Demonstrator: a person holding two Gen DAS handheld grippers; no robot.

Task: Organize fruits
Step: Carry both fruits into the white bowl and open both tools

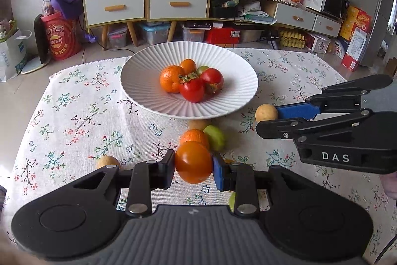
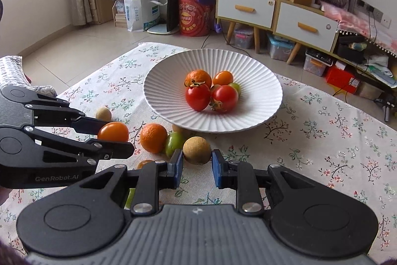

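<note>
My left gripper (image 1: 193,169) is shut on an orange tomato (image 1: 194,162), held just above the floral cloth; it also shows in the right wrist view (image 2: 113,132). My right gripper (image 2: 197,165) is open, its pads on either side of a tan round fruit (image 2: 197,149), not squeezing it. The white ribbed plate (image 1: 148,81) holds two red tomatoes (image 1: 192,90), a tangerine (image 1: 171,78), a small orange tomato and a green one. A tangerine (image 2: 153,137) and a green fruit (image 2: 173,143) lie loose in front of the plate.
Another tan fruit (image 2: 103,113) lies at the left of the cloth, and one sits half under the plate rim (image 1: 197,124). A small green fruit (image 1: 232,201) lies under my left gripper. Cabinets, boxes and a red tub stand on the floor beyond the table.
</note>
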